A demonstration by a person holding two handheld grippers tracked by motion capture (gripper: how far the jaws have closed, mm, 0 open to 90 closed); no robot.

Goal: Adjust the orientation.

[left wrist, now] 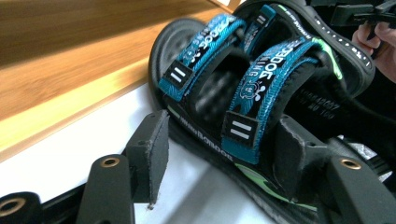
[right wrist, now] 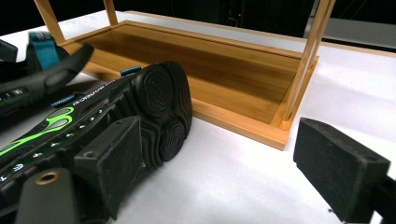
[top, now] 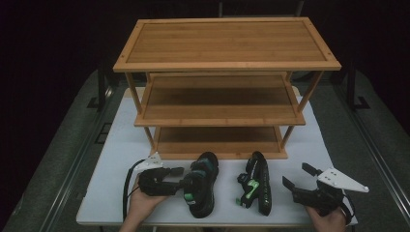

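Two black sandals with blue straps and green marks lie on the white table [top: 118, 145] in front of a three-tier bamboo rack [top: 227, 43]. The left sandal [top: 202, 186] stands on its sole. The right sandal [top: 257, 183] lies on its side, its tread [right wrist: 161, 100] facing my right gripper. My left gripper [top: 182, 177] is open at the left sandal's side; in the left gripper view its jaws straddle the near edge and a blue strap [left wrist: 254, 105], one pad [left wrist: 152, 149] off the shoe. My right gripper [top: 299, 177] is open just right of the right sandal.
The rack's bottom shelf [right wrist: 210, 70] sits directly behind the sandals, with a slanted leg [right wrist: 308, 56] at its corner. White table surface lies to the right of the right sandal [right wrist: 261, 168]. The table's front edge is close under both hands.
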